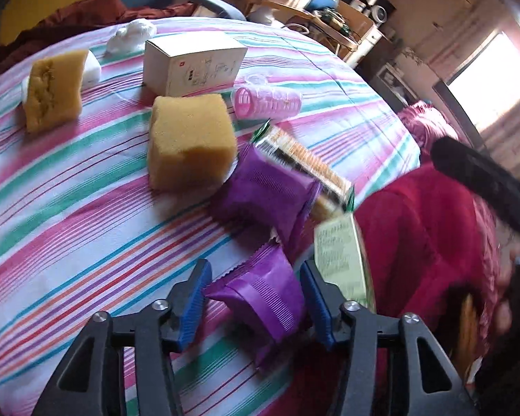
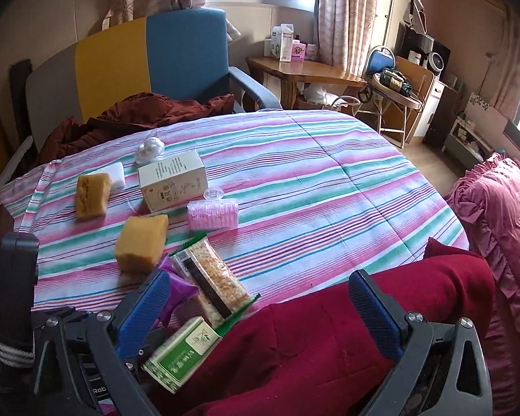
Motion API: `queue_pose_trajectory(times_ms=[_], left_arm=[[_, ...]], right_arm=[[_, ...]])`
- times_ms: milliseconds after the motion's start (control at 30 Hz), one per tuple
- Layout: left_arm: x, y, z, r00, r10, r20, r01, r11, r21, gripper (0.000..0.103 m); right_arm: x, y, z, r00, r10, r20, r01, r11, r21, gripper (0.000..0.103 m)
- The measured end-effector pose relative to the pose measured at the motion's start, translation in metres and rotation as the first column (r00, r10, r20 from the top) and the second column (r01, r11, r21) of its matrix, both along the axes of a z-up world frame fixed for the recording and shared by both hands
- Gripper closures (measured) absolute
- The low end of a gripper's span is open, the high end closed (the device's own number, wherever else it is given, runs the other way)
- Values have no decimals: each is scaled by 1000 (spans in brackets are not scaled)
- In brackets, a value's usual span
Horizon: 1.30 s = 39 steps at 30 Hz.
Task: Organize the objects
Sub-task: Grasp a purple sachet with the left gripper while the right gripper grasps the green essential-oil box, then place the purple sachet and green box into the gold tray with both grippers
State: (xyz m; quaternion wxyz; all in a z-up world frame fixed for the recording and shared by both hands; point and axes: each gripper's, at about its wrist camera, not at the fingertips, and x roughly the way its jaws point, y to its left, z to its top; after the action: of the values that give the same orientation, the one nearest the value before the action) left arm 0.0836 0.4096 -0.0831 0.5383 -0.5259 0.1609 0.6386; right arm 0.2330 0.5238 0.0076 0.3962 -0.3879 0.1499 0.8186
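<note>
My left gripper (image 1: 253,267) is shut on a purple snack packet (image 1: 263,298); both blue pads (image 1: 194,298) touch its sides. A second purple packet (image 1: 267,190) lies just beyond it, with a cracker packet (image 1: 305,170) leaning over that one. A green box (image 1: 343,260) stands to the right. My right gripper (image 2: 260,315) is open wide above a red blanket (image 2: 329,346), and nothing sits between its pads. In the right wrist view the green box (image 2: 183,353), cracker packet (image 2: 215,277) and a purple packet (image 2: 178,289) lie by its left finger.
On the striped bedspread (image 1: 69,208) lie two yellow sponges (image 1: 190,142) (image 1: 53,90), a white box (image 1: 194,62), a pink hair roller (image 1: 267,102) and a white crumpled lump (image 1: 131,36). A blue and yellow chair (image 2: 176,55) and a wooden table (image 2: 305,72) stand behind the bed.
</note>
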Motion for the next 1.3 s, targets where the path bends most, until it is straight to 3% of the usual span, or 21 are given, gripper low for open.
queue_pose_trajectory(times_ms=[100, 233, 333, 400, 567, 633, 767, 900, 933, 967, 1100, 1300], left_arm=[[-3, -18, 2, 999, -34, -40, 34, 999, 3, 51], [-9, -50, 4, 993, -77, -86, 78, 997, -1, 51], [-17, -72, 5, 993, -68, -95, 68, 998, -3, 51], [-25, -82, 4, 996, -43, -81, 44, 999, 1, 51], [-31, -92, 2, 998, 4, -66, -3, 1000, 13, 50], [-29, -91, 2, 997, 9, -77, -8, 1000, 11, 50], [-25, -90, 1, 995, 16, -100, -15, 1000, 6, 50], [-25, -91, 0, 994, 26, -106, -25, 1000, 8, 51], [-25, -91, 0, 994, 24, -108, -23, 1000, 10, 52], [-24, -92, 0, 993, 21, -112, -20, 1000, 14, 52], [-23, -96, 1, 992, 20, -122, -17, 999, 29, 53], [-24, -113, 10, 995, 43, -94, -36, 997, 73, 54]], right_arm=[[0, 0, 0, 1000, 14, 5, -14, 1000, -12, 0], [-11, -9, -1, 986, 161, 30, -159, 985, -60, 0], [-27, -27, -8, 926, 367, 89, -354, 926, -135, 0], [-40, -43, -18, 855, 485, 185, -459, 873, -163, 0], [-66, -66, -46, 673, 644, 365, -589, 764, -262, 0], [-76, -66, -56, 625, 667, 406, -599, 743, -298, 0], [-89, -62, -69, 559, 693, 456, -598, 718, -357, 12], [-98, -58, -83, 512, 708, 487, -585, 702, -406, 13], [-99, -58, -88, 500, 704, 505, -576, 706, -413, 21], [-100, -57, -90, 495, 699, 516, -570, 709, -414, 28], [-93, -57, -76, 524, 696, 491, -583, 713, -389, 30], [-67, -64, -31, 633, 654, 414, -586, 755, -294, 30]])
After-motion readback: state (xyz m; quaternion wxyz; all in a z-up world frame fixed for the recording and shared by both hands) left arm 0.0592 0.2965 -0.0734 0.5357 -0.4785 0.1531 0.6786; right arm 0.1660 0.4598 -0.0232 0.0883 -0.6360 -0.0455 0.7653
